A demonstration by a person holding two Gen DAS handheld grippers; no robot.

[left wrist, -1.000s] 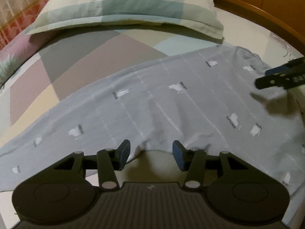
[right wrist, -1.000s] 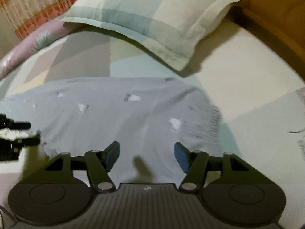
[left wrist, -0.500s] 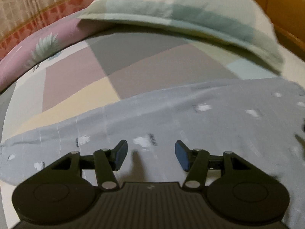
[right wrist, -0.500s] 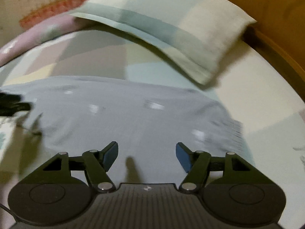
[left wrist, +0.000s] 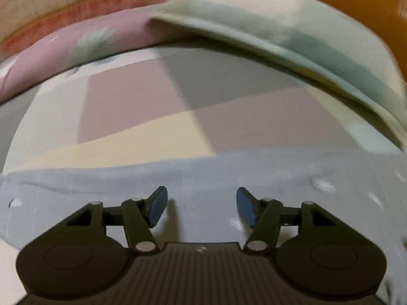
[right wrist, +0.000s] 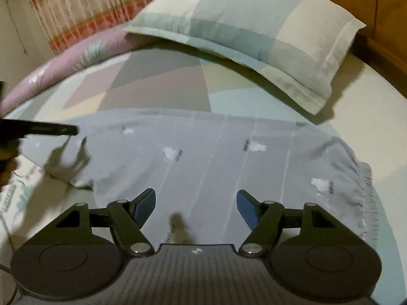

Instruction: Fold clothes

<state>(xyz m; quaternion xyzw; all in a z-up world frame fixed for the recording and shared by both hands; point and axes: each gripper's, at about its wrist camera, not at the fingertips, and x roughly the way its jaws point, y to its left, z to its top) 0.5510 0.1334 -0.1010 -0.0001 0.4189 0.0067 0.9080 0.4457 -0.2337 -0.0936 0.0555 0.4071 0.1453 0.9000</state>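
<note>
**Grippers over grey garment**

Nearest, left gripper [left wrist: 202,207] and right gripper [right wrist: 195,207], jaws opening, nothing between the blue pads. Beneath both, grey printed garment [right wrist: 216,157] spread flat on patchwork bedsheet [right wrist: 157,86]. Farther, checked pillow [right wrist: 249,35]; beyond, striped curtain [right wrist: 84,7].

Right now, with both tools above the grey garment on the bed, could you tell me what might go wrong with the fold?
1. The left tool, jaws opening, holds nothing; closing here might pinch the bedsheet too.
2. The garment has a bunched elastic end; folding could skew.
3. The pillow lies near the garment's far edge.
</note>
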